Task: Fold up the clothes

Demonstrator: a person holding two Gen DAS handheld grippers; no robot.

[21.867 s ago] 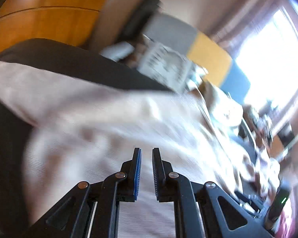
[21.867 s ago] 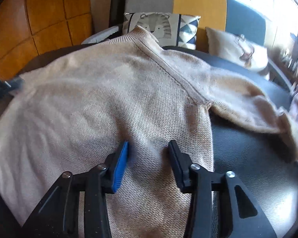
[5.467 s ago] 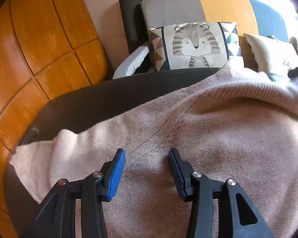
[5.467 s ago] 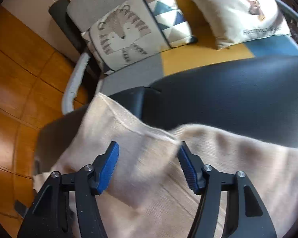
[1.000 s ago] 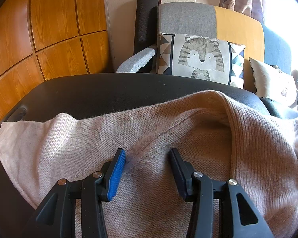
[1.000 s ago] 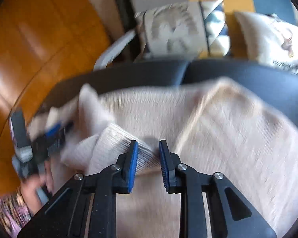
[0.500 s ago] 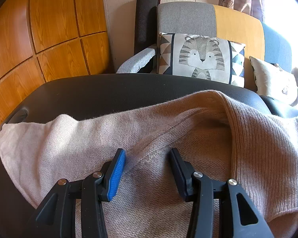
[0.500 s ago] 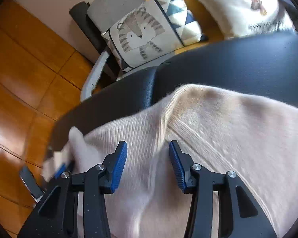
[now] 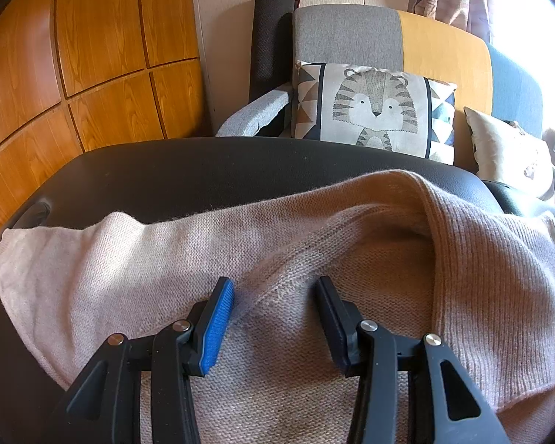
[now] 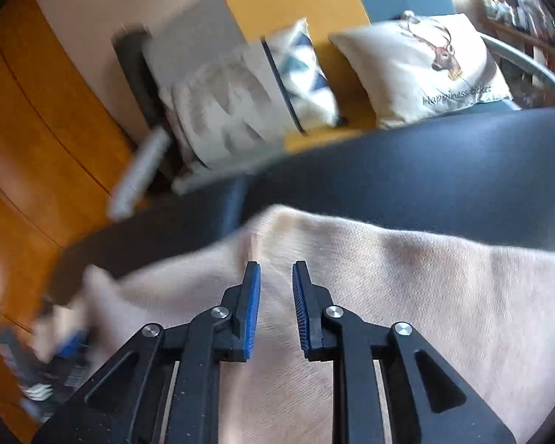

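Observation:
A beige knit sweater lies spread on a black padded surface. One sleeve stretches out to the left, and a ribbed part is folded over on the right. My left gripper is open just above the sweater's shoulder seam, gripping nothing. In the right wrist view, my right gripper hovers over the sweater near its far edge. Its jaws are opening, a narrow gap shows, and no cloth is between the pads.
A sofa behind the black surface carries a tiger cushion and a cream deer cushion. Wood panelling fills the left side. A dark roll stands by the sofa arm.
A second ago the right gripper pinched a ribbed edge of the sweater; now nothing is between its pads, and it has rolled and shifted. The left gripper has stayed put.

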